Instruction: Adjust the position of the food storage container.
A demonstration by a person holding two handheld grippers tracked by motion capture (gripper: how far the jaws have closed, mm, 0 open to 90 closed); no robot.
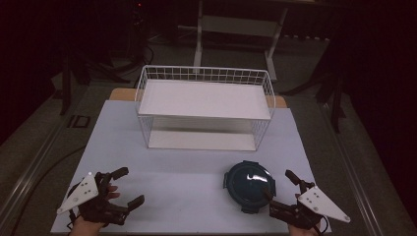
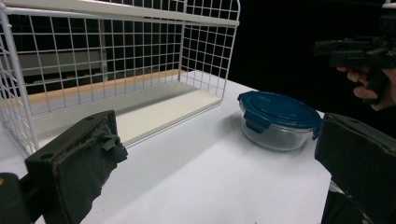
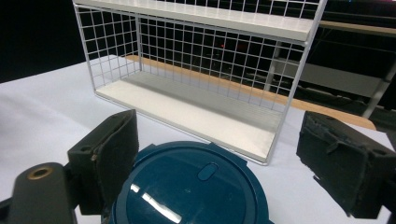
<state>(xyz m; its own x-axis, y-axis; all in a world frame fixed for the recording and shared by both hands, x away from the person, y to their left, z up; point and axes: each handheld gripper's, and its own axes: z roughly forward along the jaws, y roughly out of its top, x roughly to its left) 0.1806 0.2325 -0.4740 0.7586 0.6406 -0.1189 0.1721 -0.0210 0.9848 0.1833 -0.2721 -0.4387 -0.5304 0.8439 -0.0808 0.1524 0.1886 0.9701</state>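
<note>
Dim room: in the high view the surroundings from nine through twelve to three o'clock fall into near black, while the white table (image 1: 187,177) is evenly lit from above. The wire shelf (image 1: 204,98) casts a soft shadow on its lower board. A white glare streak sits on the blue container lid (image 1: 249,181). In both gripper views the near black jaws at six o'clock are soft and out of focus.

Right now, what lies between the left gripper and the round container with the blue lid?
Nothing: in the high view, only bare white table separates the left gripper from the container.
</note>
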